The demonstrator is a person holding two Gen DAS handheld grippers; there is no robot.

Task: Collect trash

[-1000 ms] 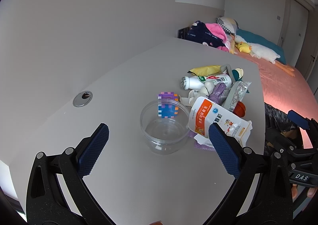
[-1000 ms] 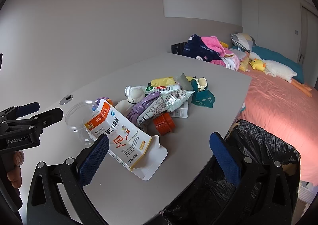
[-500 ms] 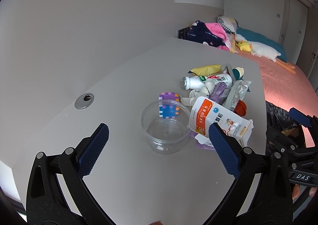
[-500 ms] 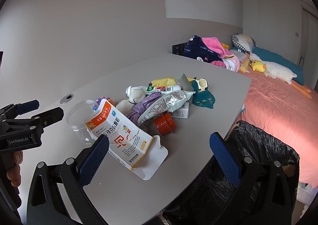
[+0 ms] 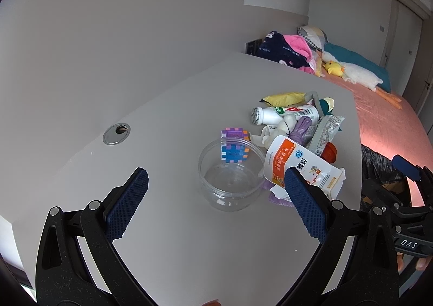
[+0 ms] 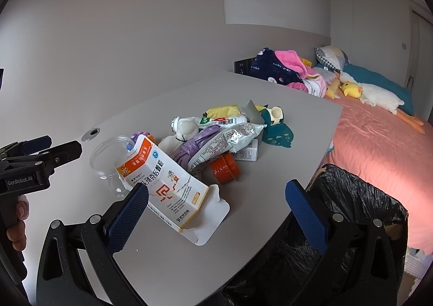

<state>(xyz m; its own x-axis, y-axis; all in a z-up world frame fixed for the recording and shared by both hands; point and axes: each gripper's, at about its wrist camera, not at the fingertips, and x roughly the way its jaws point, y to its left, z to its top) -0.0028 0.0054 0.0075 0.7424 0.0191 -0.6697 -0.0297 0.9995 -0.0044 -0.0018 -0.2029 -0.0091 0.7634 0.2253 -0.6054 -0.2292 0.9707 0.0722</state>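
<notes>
The left hand-held gripper [image 5: 213,203] hangs above the counter [image 5: 162,122] with its jaws wide apart and nothing between them, the clear jar [image 5: 231,173] just ahead. The right hand-held gripper [image 6: 216,211] is likewise spread and empty, its left pad in front of the torn carton [image 6: 162,184]. Beyond lie the bottle [image 6: 208,122], wrappers and orange lid [image 6: 224,168]; the black bag [image 6: 351,214] gapes at the counter's edge.
</notes>
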